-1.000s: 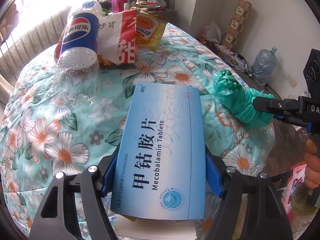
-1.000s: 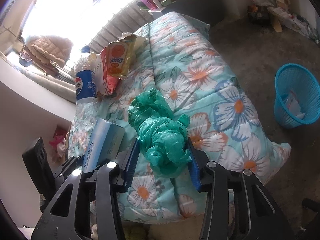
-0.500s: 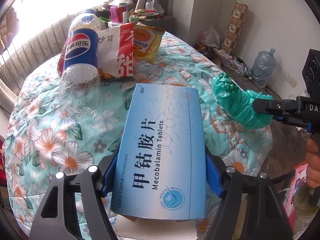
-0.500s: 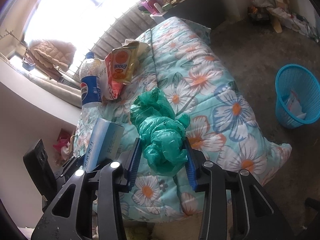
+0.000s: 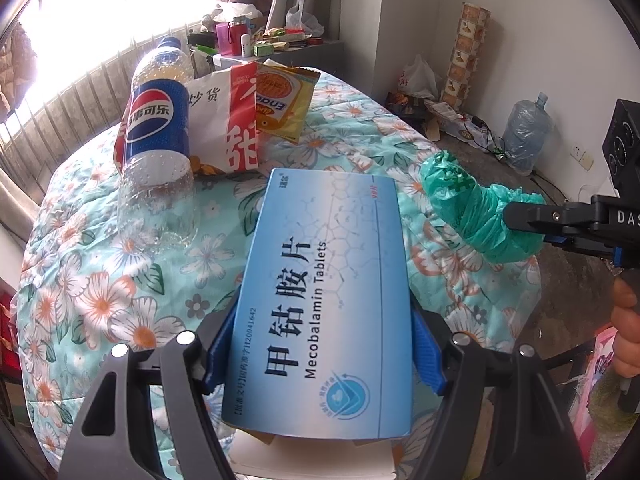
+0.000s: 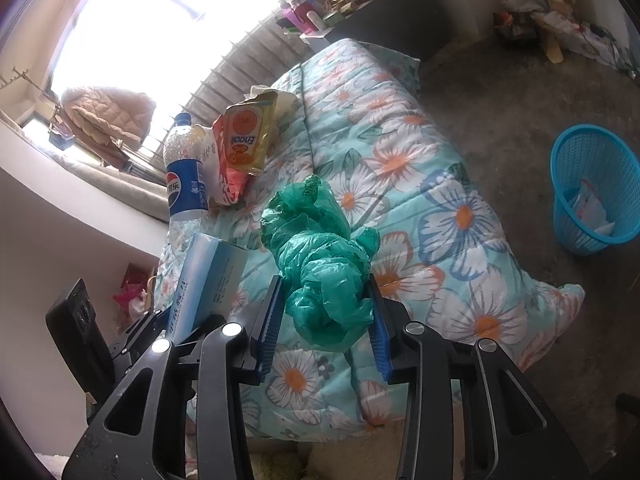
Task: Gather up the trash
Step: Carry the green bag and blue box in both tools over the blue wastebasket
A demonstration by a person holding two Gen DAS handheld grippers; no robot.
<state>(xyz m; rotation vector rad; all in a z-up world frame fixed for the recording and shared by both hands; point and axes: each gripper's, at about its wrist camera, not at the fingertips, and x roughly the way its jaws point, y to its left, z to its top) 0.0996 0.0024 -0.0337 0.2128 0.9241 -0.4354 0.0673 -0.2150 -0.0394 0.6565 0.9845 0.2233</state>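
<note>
My left gripper [image 5: 320,344] is shut on a blue Mecobalamin tablet box [image 5: 324,280], held by its long sides above the floral quilt [image 5: 100,280]. My right gripper [image 6: 326,320] is shut on a crumpled green plastic bag [image 6: 320,248], with both blue pads pressing its sides. The left wrist view shows the bag [image 5: 468,208] at the right, sticking out of the other gripper. The box [image 6: 208,276] stands to the left in the right wrist view. On the quilt lie a Pepsi bottle [image 5: 156,148], a red and white snack bag [image 5: 228,128] and a yellow packet [image 5: 280,100].
A blue mesh waste basket [image 6: 596,188] with some paper in it stands on the bare floor to the right of the bed. A large water jug [image 5: 524,136] and clutter sit along the far wall. A person's hand [image 5: 624,332] holds the right gripper's handle.
The right jaws have narrowed a little onto the green bag. The left gripper has tilted slightly, with the box still in it.
</note>
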